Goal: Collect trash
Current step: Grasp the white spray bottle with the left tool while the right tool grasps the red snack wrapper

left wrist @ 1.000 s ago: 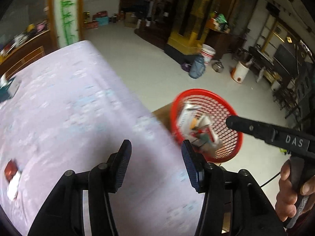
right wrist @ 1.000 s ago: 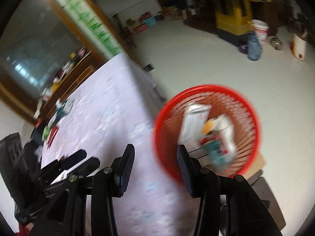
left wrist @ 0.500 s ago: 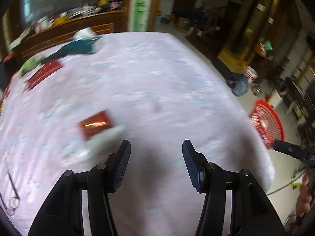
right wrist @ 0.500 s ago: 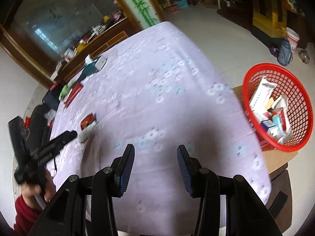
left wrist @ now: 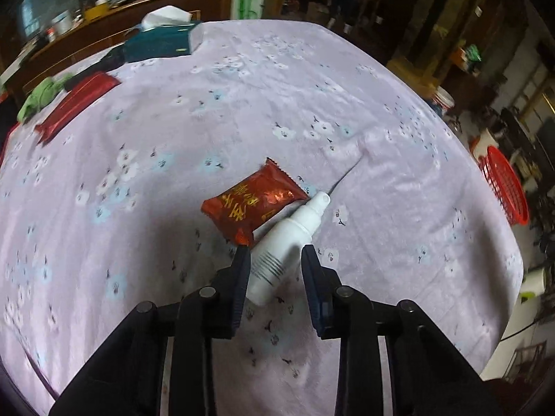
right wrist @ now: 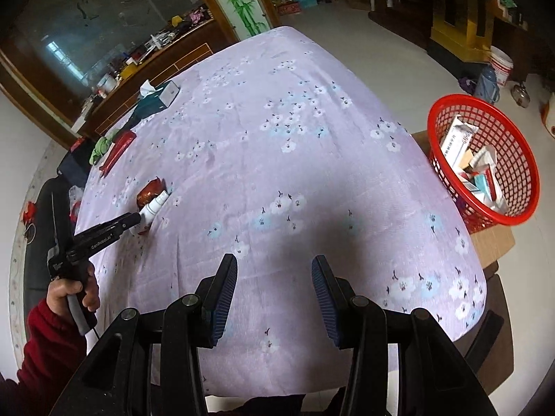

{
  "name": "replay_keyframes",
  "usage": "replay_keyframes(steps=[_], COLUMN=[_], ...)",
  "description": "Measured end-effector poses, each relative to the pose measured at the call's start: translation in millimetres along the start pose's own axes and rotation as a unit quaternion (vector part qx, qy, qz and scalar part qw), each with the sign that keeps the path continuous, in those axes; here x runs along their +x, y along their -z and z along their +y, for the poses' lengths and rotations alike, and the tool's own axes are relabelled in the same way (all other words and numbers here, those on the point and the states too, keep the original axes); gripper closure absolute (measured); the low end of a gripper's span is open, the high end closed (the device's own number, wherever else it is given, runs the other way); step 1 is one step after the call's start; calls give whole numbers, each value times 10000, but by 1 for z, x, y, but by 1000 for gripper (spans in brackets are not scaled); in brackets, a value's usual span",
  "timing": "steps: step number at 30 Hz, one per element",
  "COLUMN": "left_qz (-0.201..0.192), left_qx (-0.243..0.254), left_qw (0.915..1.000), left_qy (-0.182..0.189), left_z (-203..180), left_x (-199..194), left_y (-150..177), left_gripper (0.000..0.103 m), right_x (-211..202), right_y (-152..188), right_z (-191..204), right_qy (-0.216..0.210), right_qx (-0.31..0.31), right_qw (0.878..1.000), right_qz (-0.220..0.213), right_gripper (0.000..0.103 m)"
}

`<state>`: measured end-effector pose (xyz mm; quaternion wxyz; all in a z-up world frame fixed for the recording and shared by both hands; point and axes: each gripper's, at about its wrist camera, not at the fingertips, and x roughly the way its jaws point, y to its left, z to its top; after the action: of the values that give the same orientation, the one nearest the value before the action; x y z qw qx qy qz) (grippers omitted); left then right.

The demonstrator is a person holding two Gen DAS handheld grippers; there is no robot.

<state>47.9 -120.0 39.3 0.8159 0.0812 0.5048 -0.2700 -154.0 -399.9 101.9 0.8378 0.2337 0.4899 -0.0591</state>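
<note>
- While its jaws straddle a white plastic spray bottle lying on the lilac flowered tablecloth, the left gripper stands spread, gaps visible.
- Red foil snack packet touches the bottle, just ahead-left.
- Right gripper hangs released, empty; red mesh plastic basket far right of it.

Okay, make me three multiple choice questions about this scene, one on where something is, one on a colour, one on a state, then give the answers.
1. Where does the white spray bottle lie?
A. in the basket
B. between the left claw's fingers
C. on the floor

2. What colour is the basket?
A. red
B. blue
C. green

3. How is the right claw?
A. shut on a wrapper
B. shut on the bottle
C. open, holding nothing

Answers: 1 B, the left claw straddles the bottle's base on the tablecloth. 2 A, its mesh is red. 3 C, only cloth shows between its fingers.
</note>
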Motion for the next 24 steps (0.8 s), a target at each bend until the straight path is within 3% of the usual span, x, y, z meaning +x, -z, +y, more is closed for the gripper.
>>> replay_keyframes(steps=[6,15,19,24], left_qz=[159,263,47,-403], left_qx=[273,-30,-174,-498], left_qw=[9994,9991,9997,9975], left_qy=[152,330,158,287], left_z=[-6,-11,-14,-3], left_x=[14,32,27,-12], left_y=[-3,-2,5,25], left_gripper=[75,75,75,74], right_x=[-2,17,32,55], right_y=[2,-9,-19,-34], right_z=[7,40,67,106], right_qy=[81,-73,-194,-352], right_qx=[87,-79,-264,-505], right_qw=[9999,9999,9993,9977], right_qz=[-25,115,193,290], right_gripper=[55,55,55,55])
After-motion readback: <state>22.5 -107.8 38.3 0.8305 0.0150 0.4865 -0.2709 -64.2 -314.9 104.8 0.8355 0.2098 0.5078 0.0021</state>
